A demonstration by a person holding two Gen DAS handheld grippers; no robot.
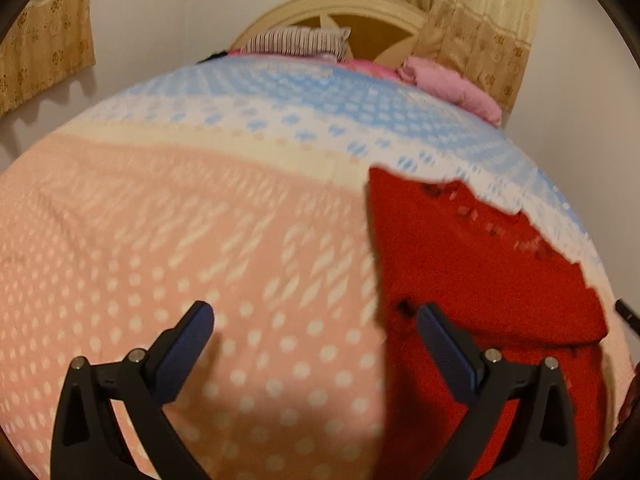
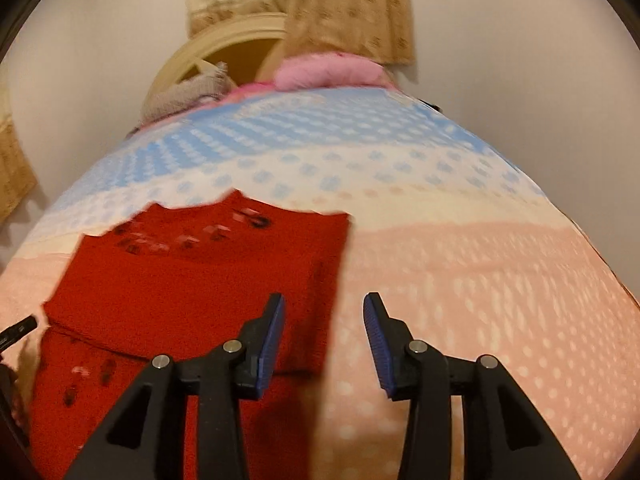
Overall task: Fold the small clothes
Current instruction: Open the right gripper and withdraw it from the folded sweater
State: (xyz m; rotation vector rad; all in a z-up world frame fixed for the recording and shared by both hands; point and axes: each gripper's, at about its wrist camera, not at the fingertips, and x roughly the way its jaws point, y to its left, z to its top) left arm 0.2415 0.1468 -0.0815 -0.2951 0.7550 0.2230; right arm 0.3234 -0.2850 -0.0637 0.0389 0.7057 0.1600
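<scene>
Your right hand-held gripper (image 2: 324, 340) hangs with its jaws apart and nothing between them, its left pad (image 2: 272, 344) over the near right edge of the red knitted garment (image 2: 192, 292) and its right pad over bare bedspread. In the right wrist view the garment lies from about ten to twelve o'clock of that gripper, so this is the nearer hand to the garment's right-hand edge. Your left hand-held gripper (image 1: 316, 352) is spread wide and holds nothing either; in its own view the garment (image 1: 480, 264) lies at about one to two o'clock, and its right pad (image 1: 444, 344) hovers over the garment's left-hand edge. The cloth sits between your two hands, its long axis running away from you, near to far. It looks already folded once: a straight fold line crosses it and an upper layer lies over the lower part. It is thick red knit, with small openwork holes near the far, scalloped edge. It rests on the bed's spotted bedspread (image 2: 480, 280), pink close by and blue further off. Beyond that lie a pink pillow (image 2: 328, 68), a striped cloth (image 1: 296, 42) and the cream headboard (image 1: 360, 4).
</scene>
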